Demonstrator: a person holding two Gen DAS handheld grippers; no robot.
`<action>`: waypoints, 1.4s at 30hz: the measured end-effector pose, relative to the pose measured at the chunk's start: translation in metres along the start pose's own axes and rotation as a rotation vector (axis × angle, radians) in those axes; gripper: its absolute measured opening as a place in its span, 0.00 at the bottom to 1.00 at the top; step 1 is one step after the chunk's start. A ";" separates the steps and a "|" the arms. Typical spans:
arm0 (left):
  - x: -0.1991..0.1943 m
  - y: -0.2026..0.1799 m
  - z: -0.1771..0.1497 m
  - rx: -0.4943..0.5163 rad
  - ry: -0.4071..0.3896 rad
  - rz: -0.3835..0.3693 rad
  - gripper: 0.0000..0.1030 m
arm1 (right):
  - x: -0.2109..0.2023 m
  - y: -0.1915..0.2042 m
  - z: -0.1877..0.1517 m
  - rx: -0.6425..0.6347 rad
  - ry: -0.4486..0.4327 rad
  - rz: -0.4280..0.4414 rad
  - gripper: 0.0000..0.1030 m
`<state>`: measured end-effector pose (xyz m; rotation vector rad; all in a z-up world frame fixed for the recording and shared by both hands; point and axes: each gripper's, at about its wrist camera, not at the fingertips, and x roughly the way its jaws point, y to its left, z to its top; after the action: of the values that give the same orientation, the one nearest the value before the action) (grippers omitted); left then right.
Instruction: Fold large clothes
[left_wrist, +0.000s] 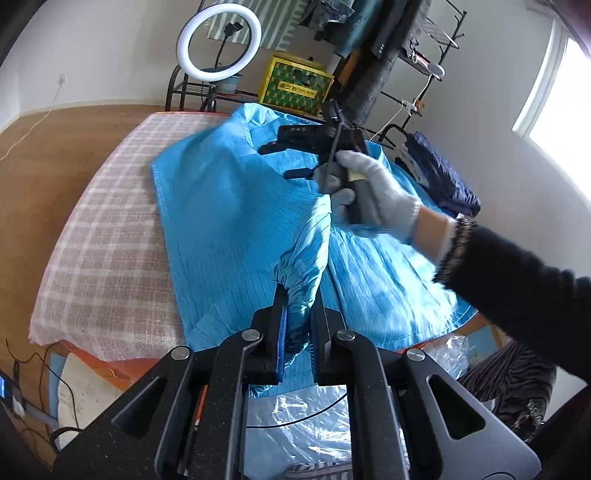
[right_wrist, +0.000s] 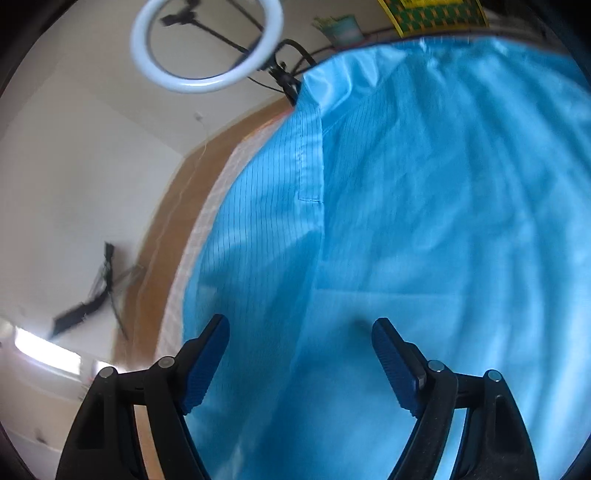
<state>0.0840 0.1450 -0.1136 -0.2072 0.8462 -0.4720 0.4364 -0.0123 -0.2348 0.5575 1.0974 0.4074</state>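
A large light-blue pinstriped garment (left_wrist: 236, 221) lies spread on a table with a pink checked cloth (left_wrist: 107, 236). My left gripper (left_wrist: 298, 295) is shut on the garment's sleeve cuff (left_wrist: 303, 266) and holds it up above the near edge. My right gripper (left_wrist: 291, 160), held by a gloved hand, hovers open over the garment near its collar. In the right wrist view the right gripper (right_wrist: 300, 332) is open and empty, with the blue garment (right_wrist: 424, 221) close below it and its front placket (right_wrist: 310, 155) visible.
A ring light (left_wrist: 218, 40) on a stand and a yellow-green box (left_wrist: 295, 86) stand beyond the table's far edge. A dark blue garment pile (left_wrist: 439, 173) sits at the right. Clear plastic bags (left_wrist: 295, 424) and cables lie on the floor near the front edge.
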 end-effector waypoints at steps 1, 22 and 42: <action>-0.001 0.002 0.000 -0.004 -0.001 -0.002 0.08 | 0.007 0.002 0.003 0.011 0.003 0.014 0.67; 0.023 -0.025 -0.036 0.155 0.098 0.019 0.08 | -0.075 -0.036 -0.005 0.022 -0.148 -0.096 0.00; -0.003 -0.015 -0.062 0.103 0.086 0.106 0.48 | -0.192 0.066 -0.110 -0.353 -0.072 0.008 0.53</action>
<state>0.0309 0.1341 -0.1464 -0.0469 0.9093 -0.4259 0.2558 -0.0448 -0.0951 0.2619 0.9275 0.5698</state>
